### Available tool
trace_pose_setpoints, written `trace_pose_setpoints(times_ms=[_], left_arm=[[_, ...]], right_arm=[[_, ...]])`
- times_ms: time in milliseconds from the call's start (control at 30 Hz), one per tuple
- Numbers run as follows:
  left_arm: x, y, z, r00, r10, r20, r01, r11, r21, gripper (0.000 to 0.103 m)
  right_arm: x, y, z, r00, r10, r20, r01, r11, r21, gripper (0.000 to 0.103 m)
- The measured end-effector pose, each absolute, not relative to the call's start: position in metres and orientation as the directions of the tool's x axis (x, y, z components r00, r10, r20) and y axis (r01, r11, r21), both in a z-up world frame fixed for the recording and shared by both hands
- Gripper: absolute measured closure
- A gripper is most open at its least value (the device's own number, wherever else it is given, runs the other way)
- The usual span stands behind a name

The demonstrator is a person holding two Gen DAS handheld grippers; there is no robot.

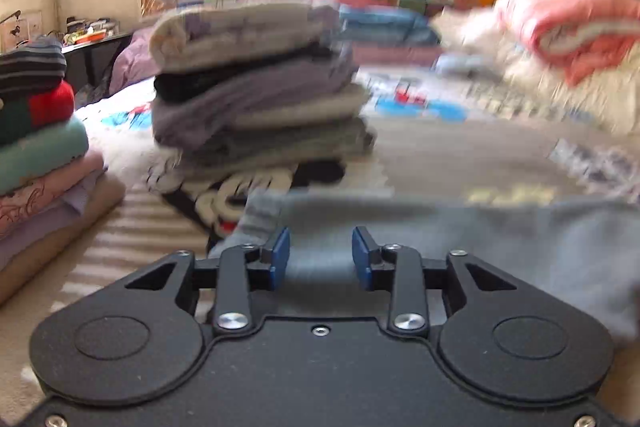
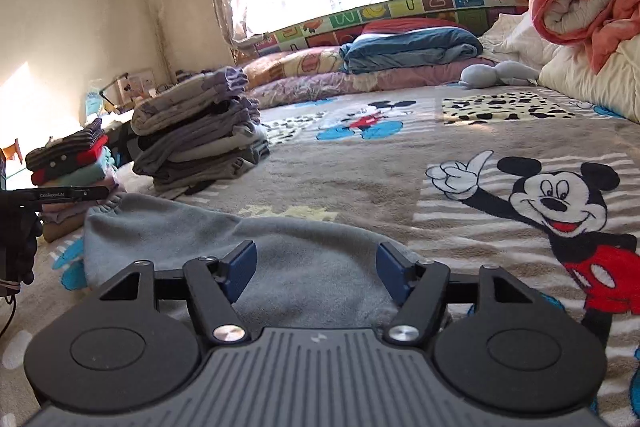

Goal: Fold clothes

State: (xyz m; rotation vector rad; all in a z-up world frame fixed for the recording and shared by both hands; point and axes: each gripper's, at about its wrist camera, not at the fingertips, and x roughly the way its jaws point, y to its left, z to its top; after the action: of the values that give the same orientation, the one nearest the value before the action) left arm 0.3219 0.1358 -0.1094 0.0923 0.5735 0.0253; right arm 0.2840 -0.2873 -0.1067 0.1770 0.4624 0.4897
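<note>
Looking across the bed (image 2: 360, 163), I see two stacks of folded clothes (image 2: 196, 135) far left; the grey garment (image 2: 224, 235) lies flat, near, under my left gripper (image 1: 321, 255) and right gripper (image 2: 316, 273), both spread apart, empty.

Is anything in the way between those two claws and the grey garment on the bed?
Nothing visible. The right gripper and left gripper both sit open right over the grey garment, with no object between.
</note>
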Motion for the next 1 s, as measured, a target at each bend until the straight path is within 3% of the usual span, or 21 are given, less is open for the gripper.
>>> trace_pose_setpoints(times_ms=[133, 233, 300, 367, 400, 533, 667, 767, 867, 933, 1000], left_arm=[[0.311, 0.131, -0.097, 0.887, 0.036, -0.460, 0.019, 0.993, 0.115, 0.068], [0.304, 0.130, -0.086, 0.919, -0.022, -0.394, 0.053, 0.996, 0.067, 0.066], [0.308, 0.124, -0.092, 0.905, -0.050, -0.422, 0.088, 0.994, 0.070, 0.062], [0.323, 0.116, -0.113, 0.840, 0.015, -0.542, 0.073, 0.987, 0.141, 0.058], [0.326, 0.114, -0.118, 0.826, 0.036, -0.563, 0.066, 0.985, 0.160, 0.056], [0.311, 0.102, -0.098, 0.880, 0.010, -0.475, 0.076, 0.984, 0.161, 0.057], [0.298, 0.074, -0.086, 0.871, -0.201, -0.447, 0.249, 0.967, 0.049, 0.057], [0.293, 0.047, -0.090, 0.811, -0.359, -0.462, 0.397, 0.918, -0.014, 0.057], [0.299, 0.017, -0.122, 0.769, -0.304, -0.563, 0.426, 0.900, 0.096, 0.055], [0.304, 0.016, -0.125, 0.764, -0.289, -0.577, 0.408, 0.909, 0.086, 0.055], [0.301, 0.020, -0.113, 0.789, -0.286, -0.544, 0.387, 0.919, 0.080, 0.062]], right_arm=[[0.293, -0.291, -0.117, 0.761, 0.443, -0.474, -0.368, 0.896, 0.246, 0.036], [0.281, -0.289, -0.107, 0.783, 0.476, -0.400, -0.423, 0.879, 0.219, 0.036], [0.281, -0.283, -0.107, 0.771, 0.482, -0.416, -0.438, 0.876, 0.204, 0.034], [0.287, -0.275, -0.112, 0.752, 0.449, -0.482, -0.421, 0.891, 0.173, 0.034], [0.288, -0.274, -0.116, 0.747, 0.438, -0.500, -0.420, 0.894, 0.156, 0.033], [0.285, -0.273, -0.111, 0.755, 0.418, -0.505, -0.413, 0.901, 0.129, 0.033], [0.273, -0.268, -0.102, 0.764, 0.469, -0.444, -0.464, 0.876, 0.128, 0.032], [0.276, -0.258, -0.107, 0.738, 0.475, -0.479, -0.483, 0.868, 0.116, 0.032], [0.281, -0.256, -0.114, 0.719, 0.447, -0.532, -0.477, 0.874, 0.089, 0.032], [0.282, -0.257, -0.116, 0.712, 0.438, -0.549, -0.475, 0.876, 0.084, 0.032], [0.281, -0.256, -0.116, 0.714, 0.433, -0.550, -0.476, 0.877, 0.072, 0.032]])
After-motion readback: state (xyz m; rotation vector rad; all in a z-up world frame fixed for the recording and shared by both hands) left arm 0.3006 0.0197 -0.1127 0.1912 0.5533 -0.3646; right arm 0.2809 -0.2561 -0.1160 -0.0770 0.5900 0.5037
